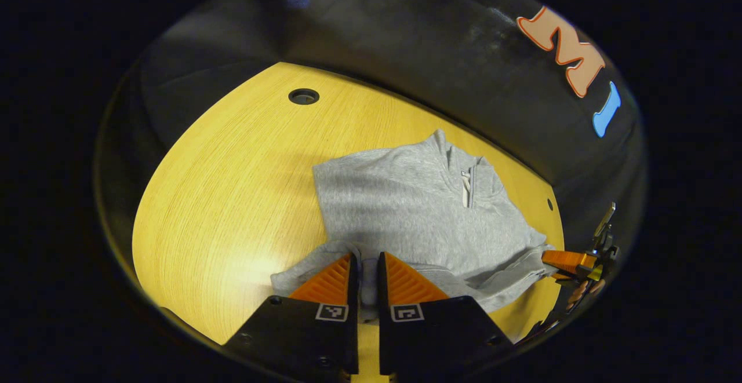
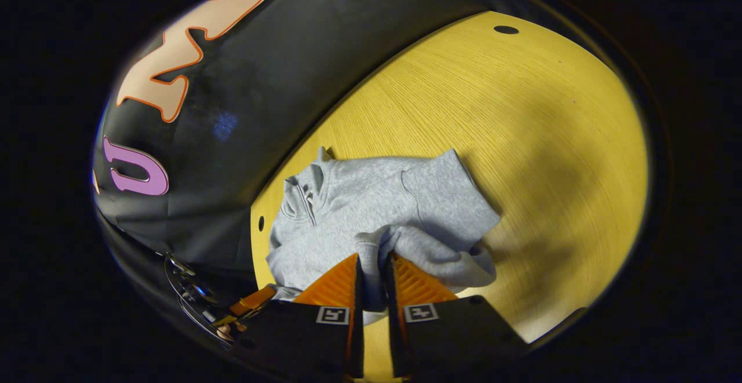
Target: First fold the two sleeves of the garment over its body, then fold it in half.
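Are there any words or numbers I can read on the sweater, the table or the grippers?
None can be read.
The grey sweater and the yellow table carry no writing.
The left hand-held gripper and the right hand-held gripper wear square black-and-white code tags: patterns, not letters.

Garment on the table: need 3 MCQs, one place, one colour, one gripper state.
1. Where does the garment's collar point?
A. toward the booth wall
B. toward the grippers
C. off the table's edge

2. What colour is the garment?
A. blue
B. grey
C. white

3. What is the left gripper doing?
A. hanging open above the table
B. shut on grey fabric
C. holding the zip

Key: A, the zipped collar lies at the far edge by the wall; B, grey fleece in both views; B, fabric sits pinched between its orange fingers, as with the right gripper.
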